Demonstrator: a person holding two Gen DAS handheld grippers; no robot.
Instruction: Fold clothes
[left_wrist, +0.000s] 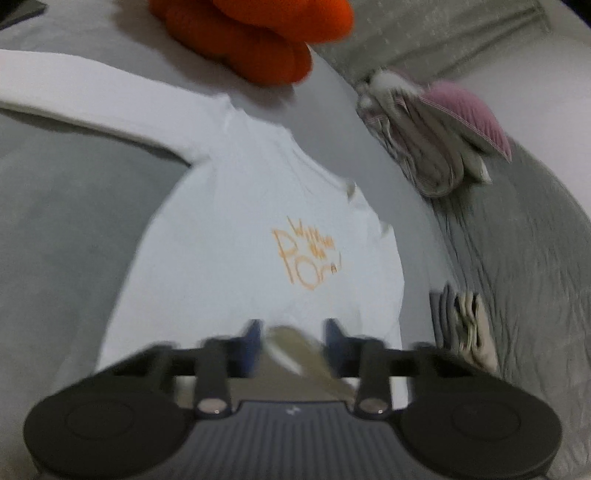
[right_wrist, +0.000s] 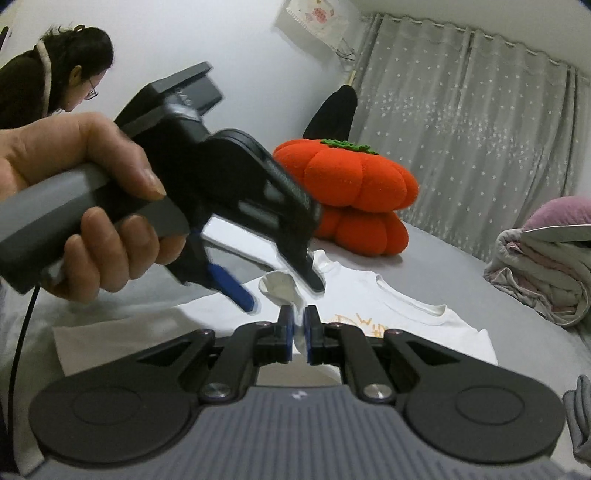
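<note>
Right gripper (right_wrist: 299, 325): its blue-padded fingers are pressed nearly together on a lifted fold of the white shirt (right_wrist: 399, 314), the cloth pinched between them and rising in a small loop just beyond the tips.

Left gripper (left_wrist: 291, 336): its fingers stand apart, with a blurred pale strip of the same fold lying in the gap; nothing is clamped. In the right wrist view this tool hangs above the fold, its blue pad (right_wrist: 232, 288) and dark finger straddling the loop, held by the person's left hand (right_wrist: 96, 206) around a grey handle.

The white shirt lies front up on the grey bed sheet (left_wrist: 55, 229), orange lettering (left_wrist: 306, 254) on the chest, one long sleeve (left_wrist: 92, 99) stretched flat away from the body, the neckline toward the far side.

Beyond the shirt, an orange pumpkin-shaped cushion (right_wrist: 351, 195) rests on the sheet. To the right, a bundled grey and pink quilt (right_wrist: 543, 269) sits near the bed's edge. A star-patterned grey curtain (right_wrist: 461, 129) covers the far wall.
</note>
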